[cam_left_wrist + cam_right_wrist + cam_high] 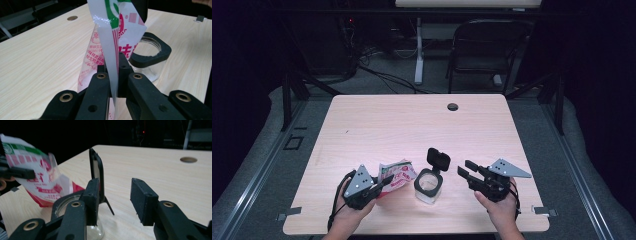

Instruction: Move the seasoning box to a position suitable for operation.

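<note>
A red, white and green plastic packet (397, 175) stands tilted over the table near the front left, and my left gripper (384, 182) is shut on its edge. In the left gripper view the packet (112, 37) rises from between the pressed jaws of the left gripper (113, 72). Just right of it stands a clear glass jar (428, 186) with a black collar, its hinged black lid (438, 159) flipped up. My right gripper (464, 169) hovers to the right of the jar, open, with nothing between its fingers. In the right gripper view the lid (96, 170) stands just beyond the left jaw.
The light wooden table (412, 125) has a round cable hole (452, 106) near its far edge. A dark chair (484, 45) and a desk leg stand on the floor behind the table. Small metal brackets sit at the table's front corners.
</note>
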Motion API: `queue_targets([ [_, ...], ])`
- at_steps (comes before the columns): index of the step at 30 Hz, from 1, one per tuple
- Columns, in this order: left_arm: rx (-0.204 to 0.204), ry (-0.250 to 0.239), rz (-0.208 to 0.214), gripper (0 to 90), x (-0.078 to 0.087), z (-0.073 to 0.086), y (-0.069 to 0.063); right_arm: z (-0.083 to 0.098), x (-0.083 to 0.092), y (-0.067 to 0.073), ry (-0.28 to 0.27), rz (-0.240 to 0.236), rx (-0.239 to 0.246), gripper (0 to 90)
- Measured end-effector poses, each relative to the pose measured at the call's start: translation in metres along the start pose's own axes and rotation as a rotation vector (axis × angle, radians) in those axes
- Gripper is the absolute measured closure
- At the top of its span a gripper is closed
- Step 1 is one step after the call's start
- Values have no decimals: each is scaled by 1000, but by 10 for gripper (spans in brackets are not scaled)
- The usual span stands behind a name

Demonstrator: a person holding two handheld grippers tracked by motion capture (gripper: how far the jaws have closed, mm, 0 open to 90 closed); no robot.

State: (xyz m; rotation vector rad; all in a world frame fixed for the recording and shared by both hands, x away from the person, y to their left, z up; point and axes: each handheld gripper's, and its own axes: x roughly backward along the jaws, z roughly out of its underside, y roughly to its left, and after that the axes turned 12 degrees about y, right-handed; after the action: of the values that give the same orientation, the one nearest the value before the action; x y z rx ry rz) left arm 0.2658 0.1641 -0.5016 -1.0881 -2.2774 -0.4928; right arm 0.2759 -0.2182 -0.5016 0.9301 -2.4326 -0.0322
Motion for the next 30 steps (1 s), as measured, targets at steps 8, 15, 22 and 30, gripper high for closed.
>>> queue_targets([
  [8, -9, 10, 1, 900, -3, 2, -6, -9, 9, 2, -16, -58, 3, 602],
  [15, -2, 14, -2, 900, -2, 4, -7, -19, 10, 13, -36, -114, 49, 605],
  [22, 9, 22, -7, 900, 0, 8, -6, -28, -3, 30, -1, -161, 109, 595],
  [30, 12, 19, -8, 900, -1, 9, -6, -33, -22, 42, 59, -185, 152, 593],
])
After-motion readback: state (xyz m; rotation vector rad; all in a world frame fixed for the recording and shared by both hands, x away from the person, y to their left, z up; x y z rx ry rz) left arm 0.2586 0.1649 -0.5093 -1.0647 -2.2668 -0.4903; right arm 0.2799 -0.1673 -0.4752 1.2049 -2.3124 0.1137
